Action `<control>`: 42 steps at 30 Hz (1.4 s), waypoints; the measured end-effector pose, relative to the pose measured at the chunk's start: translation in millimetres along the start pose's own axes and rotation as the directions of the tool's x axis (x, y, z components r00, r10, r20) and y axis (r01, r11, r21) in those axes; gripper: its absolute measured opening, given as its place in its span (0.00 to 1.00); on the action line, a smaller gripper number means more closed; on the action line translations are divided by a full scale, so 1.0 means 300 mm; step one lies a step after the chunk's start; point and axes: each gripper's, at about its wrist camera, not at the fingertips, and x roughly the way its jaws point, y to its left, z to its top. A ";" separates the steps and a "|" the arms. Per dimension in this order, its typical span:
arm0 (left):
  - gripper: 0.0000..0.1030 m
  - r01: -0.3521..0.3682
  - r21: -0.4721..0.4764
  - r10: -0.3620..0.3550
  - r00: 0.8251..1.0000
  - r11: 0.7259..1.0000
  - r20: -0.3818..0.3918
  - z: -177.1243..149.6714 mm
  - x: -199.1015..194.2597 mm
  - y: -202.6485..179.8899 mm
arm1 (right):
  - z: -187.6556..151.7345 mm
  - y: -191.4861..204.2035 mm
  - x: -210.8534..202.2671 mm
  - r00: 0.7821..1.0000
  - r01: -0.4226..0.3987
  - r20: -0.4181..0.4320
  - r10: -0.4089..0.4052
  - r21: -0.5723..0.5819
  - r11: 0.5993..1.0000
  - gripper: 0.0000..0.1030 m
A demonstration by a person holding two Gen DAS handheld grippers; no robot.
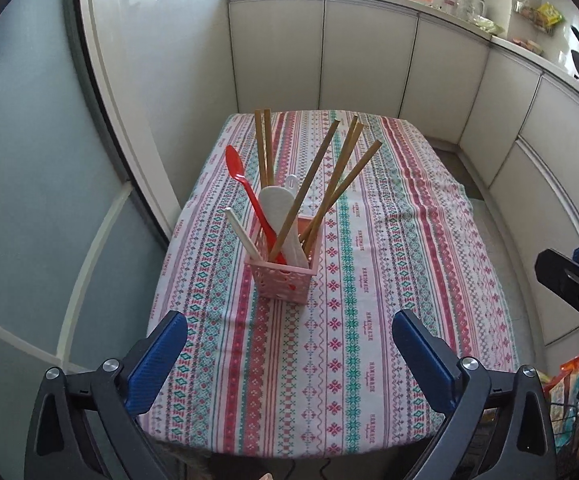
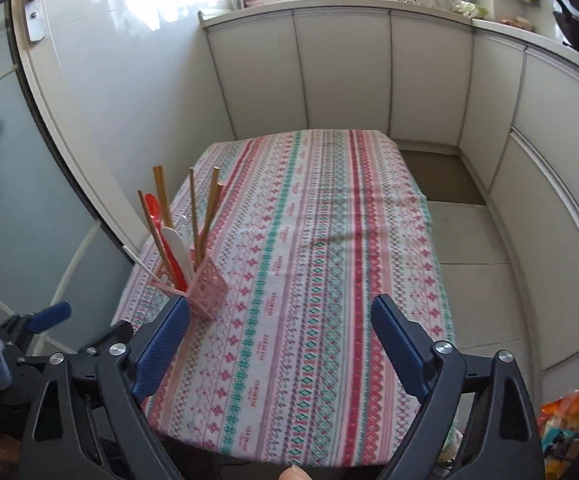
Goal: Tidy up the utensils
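Observation:
A pink perforated basket (image 1: 284, 279) stands on the patterned tablecloth (image 1: 389, 260) near the table's left side. In it stand several wooden chopsticks (image 1: 331, 184), a red spoon (image 1: 245, 188), a white spatula (image 1: 279, 216) and a white stick (image 1: 241, 232). My left gripper (image 1: 289, 334) hovers above the near part of the table, open, nothing between its blue pads. My right gripper (image 2: 281, 316) is open and empty too, above the table's near edge; the basket (image 2: 205, 294) sits just beyond its left fingertip (image 2: 177, 312). The other gripper shows at each view's edge.
White cabinet doors (image 1: 365, 60) run along the back and right under a cluttered counter. A frosted glass door (image 1: 29, 180) stands to the left of the table. Colourful bags (image 2: 565, 412) lie on the floor at the near right.

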 end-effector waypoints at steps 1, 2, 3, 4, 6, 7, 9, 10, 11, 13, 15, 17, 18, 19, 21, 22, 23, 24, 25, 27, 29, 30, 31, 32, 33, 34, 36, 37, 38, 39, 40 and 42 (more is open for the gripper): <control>1.00 -0.017 0.013 0.017 1.000 1.000 0.011 -0.004 -0.021 -0.010 | -0.013 -0.006 -0.020 1.000 0.018 -0.002 -0.018 -0.003 1.000 1.00; 1.00 -0.023 0.020 0.022 0.999 1.000 0.023 -0.006 -0.039 -0.014 | -0.017 -0.010 -0.032 1.000 0.031 -0.004 -0.031 -0.006 1.000 1.00; 1.00 -0.026 0.023 0.025 0.999 0.999 0.032 -0.007 -0.055 -0.016 | -0.028 -0.016 -0.046 0.999 0.049 -0.010 -0.049 -0.009 0.999 1.00; 1.00 -0.026 0.024 0.025 0.999 0.999 0.039 -0.009 -0.070 -0.019 | -0.033 -0.016 -0.057 0.998 0.064 -0.013 -0.064 -0.013 0.998 1.00; 1.00 -0.022 0.026 0.021 0.999 0.999 0.050 -0.010 -0.094 -0.024 | -0.041 -0.013 -0.073 0.997 0.079 -0.017 -0.080 -0.017 0.997 1.00; 1.00 -0.021 0.027 0.019 0.998 0.999 0.052 -0.010 -0.101 -0.028 | -0.044 -0.015 -0.079 0.996 0.084 -0.021 -0.084 -0.017 0.996 1.00; 1.00 -0.019 0.032 0.017 0.998 0.999 0.055 -0.014 -0.114 -0.035 | -0.044 -0.012 -0.086 0.996 0.089 -0.026 -0.090 -0.017 0.996 1.00; 1.00 -0.018 0.034 0.016 0.998 0.999 0.058 -0.014 -0.119 -0.036 | -0.044 -0.006 -0.089 0.996 0.089 -0.026 -0.090 -0.019 0.996 1.00; 1.00 -0.019 0.035 0.016 0.998 0.999 0.059 -0.014 -0.122 -0.040 | -0.044 -0.003 -0.089 0.996 0.087 -0.027 -0.088 -0.021 0.996 1.00; 1.00 -0.020 0.038 0.018 0.998 0.999 0.060 -0.014 -0.124 -0.044 | -0.043 -0.002 -0.088 0.996 0.082 -0.032 -0.083 -0.021 0.996 1.00; 1.00 -0.020 0.040 0.018 0.998 0.999 0.061 -0.014 -0.126 -0.045 | -0.041 0.003 -0.087 0.996 0.085 -0.035 -0.086 -0.024 0.996 1.00; 1.00 -0.022 0.040 0.020 0.998 0.999 0.061 -0.014 -0.124 -0.045 | -0.036 0.013 -0.076 0.996 0.082 -0.037 -0.083 -0.028 0.996 1.00; 1.00 -0.023 0.040 0.020 0.998 0.999 0.060 -0.014 -0.123 -0.045 | -0.037 0.016 -0.074 0.996 0.081 -0.038 -0.083 -0.030 0.996 1.00; 1.00 -0.023 0.039 0.021 0.998 0.999 0.059 -0.014 -0.123 -0.045 | -0.037 0.018 -0.073 0.996 0.082 -0.039 -0.083 -0.031 0.996 1.00; 1.00 -0.024 0.038 0.022 0.998 0.999 0.059 -0.013 -0.123 -0.044 | -0.037 0.020 -0.065 0.996 0.081 -0.040 -0.082 -0.029 0.996 1.00; 1.00 -0.024 0.037 0.022 0.998 0.999 0.060 -0.013 -0.123 -0.044 | -0.037 0.020 -0.063 0.996 0.081 -0.042 -0.082 -0.029 0.996 1.00; 1.00 -0.025 0.037 0.023 0.998 0.999 0.061 -0.013 -0.122 -0.044 | -0.036 0.020 -0.059 0.996 0.082 -0.044 -0.083 -0.029 0.996 1.00; 1.00 -0.026 0.036 0.023 0.998 0.999 0.061 -0.013 -0.121 -0.042 | -0.035 0.020 -0.056 0.995 0.084 -0.047 -0.085 -0.028 0.996 1.00; 1.00 -0.025 0.033 0.023 0.998 0.999 0.060 -0.012 -0.119 -0.040 | -0.034 0.020 -0.054 0.995 0.083 -0.049 -0.085 -0.027 0.996 1.00; 1.00 -0.026 0.032 0.024 0.998 0.999 0.058 -0.012 -0.113 -0.038 | -0.036 0.018 -0.053 0.995 0.082 -0.053 -0.084 -0.027 0.996 1.00; 1.00 -0.025 0.032 0.023 0.998 0.999 0.055 -0.013 -0.108 -0.036 | -0.034 0.019 -0.053 0.995 0.082 -0.053 -0.083 -0.026 0.996 1.00; 1.00 -0.024 0.032 0.022 0.998 0.999 0.054 -0.013 -0.108 -0.037 | -0.034 0.020 -0.052 0.995 0.080 -0.053 -0.082 -0.025 0.996 1.00; 1.00 -0.024 0.032 0.022 0.998 0.999 0.054 -0.013 -0.108 -0.038 | -0.033 0.020 -0.051 0.995 0.078 -0.054 -0.079 -0.024 0.997 1.00; 1.00 -0.024 0.033 0.023 0.998 0.999 0.054 -0.013 -0.108 -0.039 | -0.032 0.020 -0.050 0.995 0.078 -0.054 -0.079 -0.023 0.997 1.00; 1.00 -0.025 0.033 0.023 0.998 0.999 0.055 -0.013 -0.108 -0.039 | -0.032 0.020 -0.050 0.995 0.077 -0.054 -0.078 -0.022 0.997 1.00; 1.00 -0.025 0.033 0.023 0.998 0.999 0.055 -0.012 -0.108 -0.039 | -0.031 0.020 -0.050 0.996 0.074 -0.054 -0.076 -0.022 0.997 1.00; 1.00 -0.025 0.034 0.023 0.998 0.999 0.055 -0.012 -0.108 -0.039 | -0.032 0.021 -0.050 0.996 0.071 -0.055 -0.072 -0.020 0.997 1.00; 1.00 -0.026 0.034 0.024 0.998 0.999 0.055 -0.012 -0.108 -0.039 | -0.032 0.022 -0.049 0.996 0.071 -0.055 -0.072 -0.021 0.997 1.00; 1.00 -0.025 0.034 0.023 0.998 0.999 0.054 -0.012 -0.108 -0.039 | -0.032 0.022 -0.048 0.996 0.071 -0.056 -0.072 -0.021 0.997 1.00; 1.00 -0.024 0.035 0.022 0.998 0.999 0.053 -0.012 -0.108 -0.038 | -0.032 0.022 -0.047 0.996 0.070 -0.057 -0.071 -0.020 0.997 1.00; 1.00 -0.024 0.036 0.022 0.998 0.999 0.053 -0.011 -0.108 -0.040 | -0.033 0.021 -0.046 0.996 0.069 -0.058 -0.070 -0.018 0.997 1.00; 1.00 -0.023 0.036 0.021 0.998 0.999 0.051 -0.010 -0.107 -0.041 | -0.033 0.020 -0.045 0.996 0.067 -0.059 -0.068 -0.018 0.998 1.00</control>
